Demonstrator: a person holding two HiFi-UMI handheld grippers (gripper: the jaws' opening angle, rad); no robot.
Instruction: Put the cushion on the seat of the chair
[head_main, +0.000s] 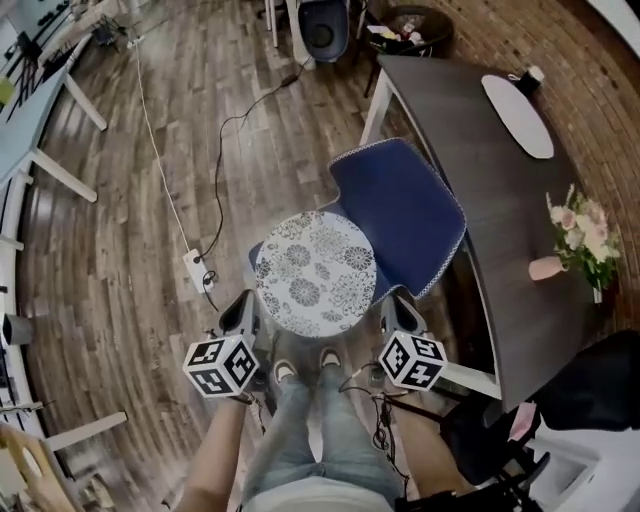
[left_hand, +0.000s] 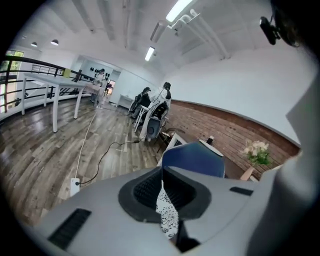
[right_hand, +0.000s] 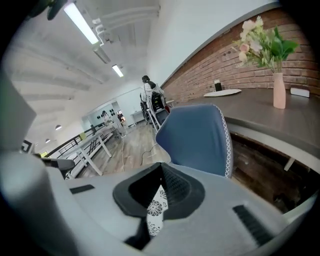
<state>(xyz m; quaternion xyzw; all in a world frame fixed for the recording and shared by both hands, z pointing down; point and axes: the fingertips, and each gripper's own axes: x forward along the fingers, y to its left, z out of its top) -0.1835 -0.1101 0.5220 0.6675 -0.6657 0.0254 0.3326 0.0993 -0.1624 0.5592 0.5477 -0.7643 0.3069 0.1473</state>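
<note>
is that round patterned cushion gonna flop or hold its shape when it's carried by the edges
Probably keeps its shape: the cushion looks like a flat disc though held only at two edges, by the left hand-held gripper and right hand-held gripper. Likely light, since small pinches carry it. The pinched rim looks like thin fabric, so it might slip.

One floral cushion (head_main: 315, 272), one blue chair (head_main: 400, 210), and two grippers: the left gripper (head_main: 243, 315) and the right gripper (head_main: 400, 315). One dark table (head_main: 470, 200) bears one vase of flowers (head_main: 580, 235) and one white oval mat (head_main: 517, 115); one power strip (head_main: 195, 268) lies on the floor
</note>
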